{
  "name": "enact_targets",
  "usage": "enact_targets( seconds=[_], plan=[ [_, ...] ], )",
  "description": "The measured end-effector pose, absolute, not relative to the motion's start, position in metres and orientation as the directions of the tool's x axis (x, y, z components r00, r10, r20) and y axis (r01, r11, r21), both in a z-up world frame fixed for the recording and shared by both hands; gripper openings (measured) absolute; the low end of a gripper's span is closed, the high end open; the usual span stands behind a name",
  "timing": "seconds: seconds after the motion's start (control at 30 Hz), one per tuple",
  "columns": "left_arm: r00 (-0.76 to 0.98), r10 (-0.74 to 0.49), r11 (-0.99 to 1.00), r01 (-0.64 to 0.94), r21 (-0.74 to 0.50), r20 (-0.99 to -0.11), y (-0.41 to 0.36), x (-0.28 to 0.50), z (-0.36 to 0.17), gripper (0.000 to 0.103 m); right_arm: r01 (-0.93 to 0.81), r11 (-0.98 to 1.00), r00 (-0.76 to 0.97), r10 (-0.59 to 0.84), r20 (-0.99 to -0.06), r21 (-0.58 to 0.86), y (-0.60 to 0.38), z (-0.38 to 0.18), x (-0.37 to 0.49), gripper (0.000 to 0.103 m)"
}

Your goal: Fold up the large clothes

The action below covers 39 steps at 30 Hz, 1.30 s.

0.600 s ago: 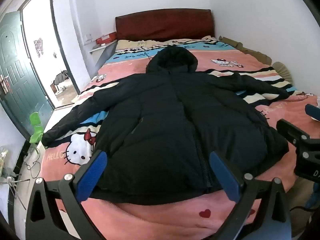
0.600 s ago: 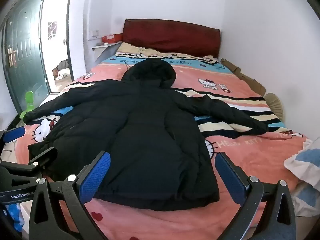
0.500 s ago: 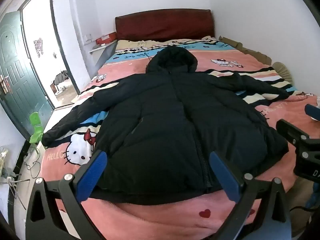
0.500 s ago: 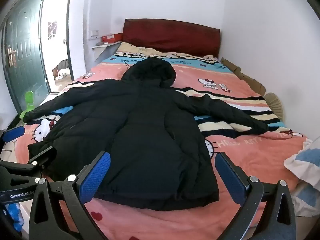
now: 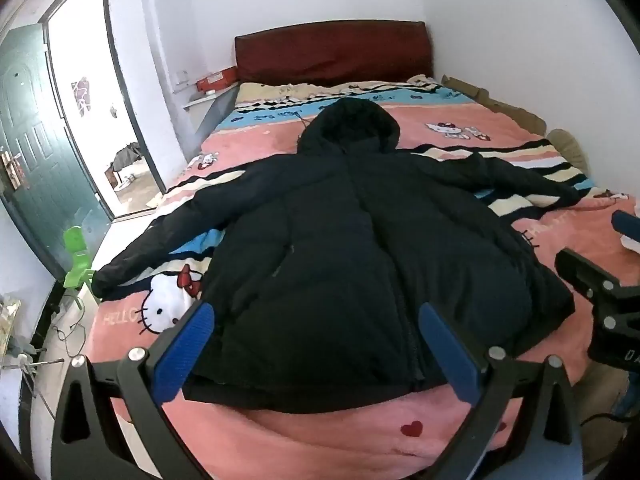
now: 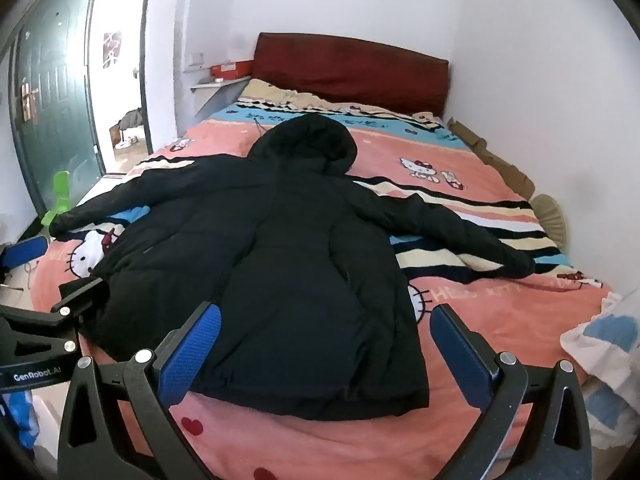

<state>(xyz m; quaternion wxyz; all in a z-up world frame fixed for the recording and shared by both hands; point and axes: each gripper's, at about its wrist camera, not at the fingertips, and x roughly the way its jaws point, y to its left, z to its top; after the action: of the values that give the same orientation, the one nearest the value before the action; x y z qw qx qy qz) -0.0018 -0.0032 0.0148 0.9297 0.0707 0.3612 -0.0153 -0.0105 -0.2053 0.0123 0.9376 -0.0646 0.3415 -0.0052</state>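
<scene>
A big black hooded puffer jacket point(image 5: 340, 240) point(image 6: 280, 264) lies spread flat on the bed, hood toward the headboard, both sleeves stretched out sideways, hem nearest me. My left gripper point(image 5: 316, 320) hovers open above the hem's left half with nothing between its blue pads. My right gripper point(image 6: 326, 322) hangs open over the hem's right half, also holding nothing. Each gripper shows at the edge of the other's view: the right gripper point(image 5: 600, 280) at the right rim, the left gripper point(image 6: 44, 280) at the left rim.
The bed has a pink cartoon-cat blanket point(image 5: 400, 432) and a dark red headboard point(image 5: 332, 52). A wall runs along the right side. On the left are a green door point(image 5: 28, 152), an open doorway and a small green chair point(image 5: 78, 260). Folded white-blue cloth point(image 6: 608, 340) lies at the right.
</scene>
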Motion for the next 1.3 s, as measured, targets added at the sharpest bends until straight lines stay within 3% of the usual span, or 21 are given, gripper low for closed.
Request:
enact_targets(
  seconds=[1.3],
  plan=[
    [0.745, 0.024, 0.992, 0.064, 0.107, -0.667, 0.006, 0.012, 0.016, 0.103, -0.040, 0.993, 0.743, -0.047, -0.668, -0.115, -0.207, 0.007, 0.003, 0.102]
  ],
)
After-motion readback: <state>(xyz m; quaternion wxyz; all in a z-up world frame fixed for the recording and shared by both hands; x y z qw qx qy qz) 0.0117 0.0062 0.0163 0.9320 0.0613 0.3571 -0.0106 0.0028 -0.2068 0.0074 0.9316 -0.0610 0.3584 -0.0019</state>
